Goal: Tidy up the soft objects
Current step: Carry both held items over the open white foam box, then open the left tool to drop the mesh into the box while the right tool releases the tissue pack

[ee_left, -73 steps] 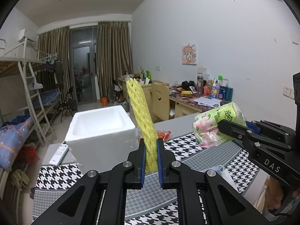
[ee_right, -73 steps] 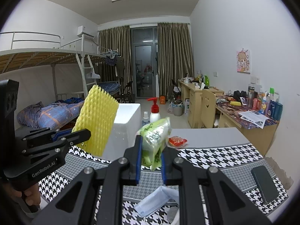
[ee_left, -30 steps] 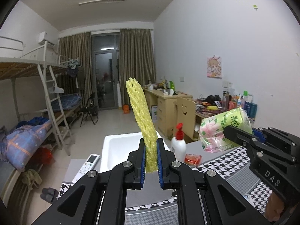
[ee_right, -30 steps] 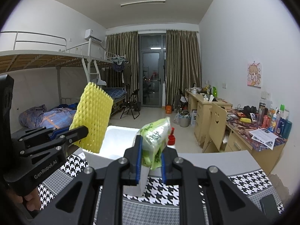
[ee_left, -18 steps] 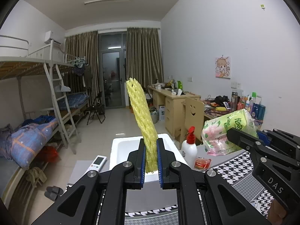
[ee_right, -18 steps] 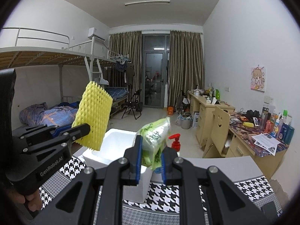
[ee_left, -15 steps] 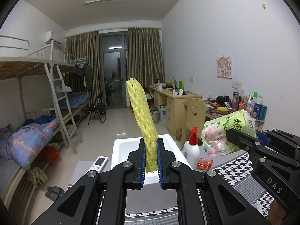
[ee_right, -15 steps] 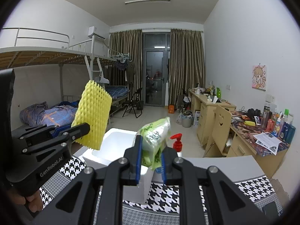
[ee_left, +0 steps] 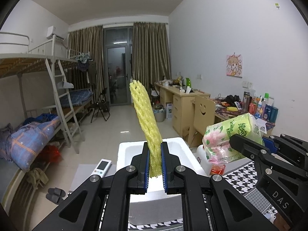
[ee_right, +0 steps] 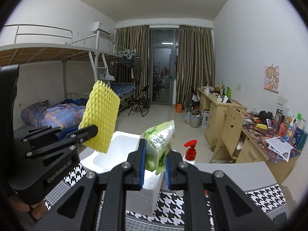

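Dorm room all around me, bunk bed point(ee_left: 38, 88) on one side, a cluttered row of wooden furniture along the wall on the other, curtains point(ee_right: 194, 65) and a glass door at the far end. Right below me is the desk point(ee_right: 240, 171) with its black-and-white houndstooth cloth, and a white foam box point(ee_left: 184, 154) sits on it, open on top. My left claw point(ee_left: 155, 165) is clamped tight on a yellow foam net sleeve point(ee_left: 146, 123), which sticks up tilted from between the pads, its lower end over the box opening. My right claw point(ee_right: 154, 165) is squeezed onto a green tissue pack point(ee_right: 159, 140), held up above the near edge of the box. From the left camera the tissue pack shows its pink flower print and hangs just beside the box. Past the box there's a pump bottle point(ee_right: 189, 152) with a red top, and a white remote point(ee_left: 101, 167) lies on the desk to the left of the box.
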`<state>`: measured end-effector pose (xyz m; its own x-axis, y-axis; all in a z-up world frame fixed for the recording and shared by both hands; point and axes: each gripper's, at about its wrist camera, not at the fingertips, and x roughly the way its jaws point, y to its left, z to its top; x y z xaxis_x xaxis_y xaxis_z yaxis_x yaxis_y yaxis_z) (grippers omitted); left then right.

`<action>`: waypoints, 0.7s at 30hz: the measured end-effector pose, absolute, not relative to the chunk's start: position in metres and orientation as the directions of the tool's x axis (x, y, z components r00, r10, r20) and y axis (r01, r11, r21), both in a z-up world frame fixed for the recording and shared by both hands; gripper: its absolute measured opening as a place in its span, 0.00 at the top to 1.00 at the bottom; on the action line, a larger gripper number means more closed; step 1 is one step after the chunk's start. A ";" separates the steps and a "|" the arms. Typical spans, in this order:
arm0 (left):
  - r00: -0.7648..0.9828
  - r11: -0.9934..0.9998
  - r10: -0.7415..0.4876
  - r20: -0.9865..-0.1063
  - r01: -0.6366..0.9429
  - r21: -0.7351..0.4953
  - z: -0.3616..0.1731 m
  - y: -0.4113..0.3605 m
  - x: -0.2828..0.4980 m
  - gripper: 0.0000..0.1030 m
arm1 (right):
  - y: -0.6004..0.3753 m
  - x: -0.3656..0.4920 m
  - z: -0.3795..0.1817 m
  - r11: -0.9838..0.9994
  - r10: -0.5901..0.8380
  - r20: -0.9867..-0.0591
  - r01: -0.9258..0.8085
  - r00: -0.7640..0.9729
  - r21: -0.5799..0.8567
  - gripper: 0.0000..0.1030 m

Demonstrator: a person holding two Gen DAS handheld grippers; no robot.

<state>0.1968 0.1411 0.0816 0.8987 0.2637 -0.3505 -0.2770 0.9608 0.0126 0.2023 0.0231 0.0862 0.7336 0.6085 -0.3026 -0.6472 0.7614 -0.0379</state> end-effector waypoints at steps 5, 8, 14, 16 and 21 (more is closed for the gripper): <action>0.892 0.963 0.254 -0.373 -0.269 0.012 0.076 0.147 0.210 0.89 | 0.030 0.210 0.084 0.764 0.602 -0.317 -0.644 0.733 -0.039 0.80; 0.888 0.966 0.241 -0.392 -0.260 0.003 0.073 0.152 0.218 0.89 | 0.033 0.217 0.083 0.769 0.594 -0.326 -0.638 0.735 -0.038 0.80; 0.876 0.968 0.221 -0.429 -0.249 -0.011 0.065 0.159 0.232 0.89 | 0.039 0.227 0.079 0.772 0.587 -0.350 -0.636 0.730 -0.030 0.80; 0.869 0.968 0.219 -0.443 -0.251 -0.013 0.062 0.160 0.236 0.89 | 0.041 0.229 0.079 0.772 0.585 -0.359 -0.635 0.727 -0.026 0.80; 0.858 0.970 0.210 -0.468 -0.244 -0.012 0.057 0.165 0.246 0.89 | 0.046 0.232 0.078 0.775 0.578 -0.374 -0.631 0.725 -0.026 0.80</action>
<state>0.2464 0.1648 0.0568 0.8582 0.2099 -0.4684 -0.2439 0.9697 -0.0124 0.2322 0.0463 0.0781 0.7252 0.5780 -0.3742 -0.6312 0.7752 -0.0260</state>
